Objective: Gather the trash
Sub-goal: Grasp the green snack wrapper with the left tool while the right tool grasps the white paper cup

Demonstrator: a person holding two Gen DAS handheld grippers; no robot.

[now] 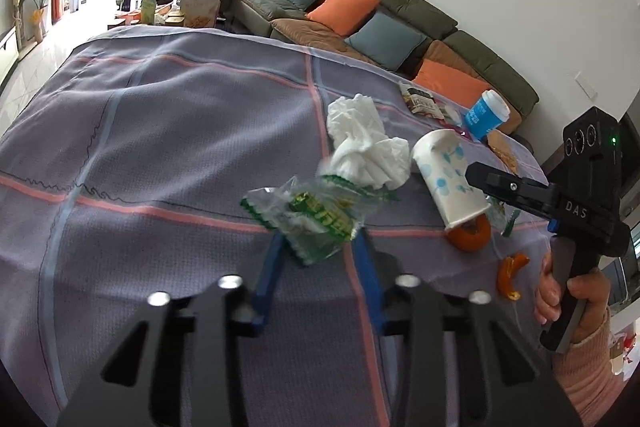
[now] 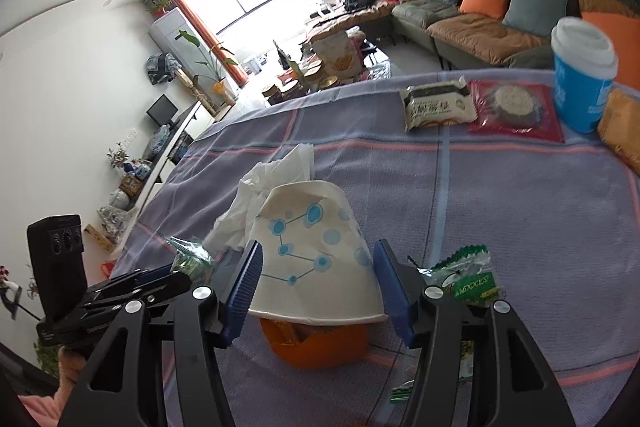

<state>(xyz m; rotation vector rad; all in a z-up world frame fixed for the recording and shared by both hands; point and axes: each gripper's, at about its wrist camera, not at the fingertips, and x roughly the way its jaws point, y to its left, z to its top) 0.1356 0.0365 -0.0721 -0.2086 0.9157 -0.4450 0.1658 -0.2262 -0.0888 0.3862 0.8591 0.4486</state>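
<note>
Lilac-grey cloth with pink and blue stripes covers the counter (image 1: 160, 131), and the trash lies scattered toward its right side. Seen from the left wrist, the left claw (image 1: 318, 243) has its blue fingers (image 1: 268, 267) on either side of a crinkled clear wrapper with green print (image 1: 316, 219); the wrapper is blurred, and whether the pads actually press it cannot be told. No earlier picture is given to compare.

Just beyond the wrapper sits a crumpled white tissue (image 1: 368, 143), touching a white paper cup with blue dots (image 1: 444, 179) that lies tipped, its mouth resting over an orange peel (image 1: 470, 237). A second curl of peel (image 1: 510, 273) lies nearer the counter's edge.

From the right wrist, the right claw (image 2: 318, 267) stands apart, its ribbed blue pads (image 2: 248, 279) flanking the paper cup (image 2: 316, 259) with a gap on each side, not gripping. Another green wrapper (image 2: 468, 279) lies just right of it.

Farther back stand a blue lidded cup (image 2: 582, 75), a seaweed snack packet (image 2: 438, 103) and a red packet (image 2: 514, 107), side by side. A hand in a pink sleeve (image 1: 576, 303) holds the right tool's handle.
</note>
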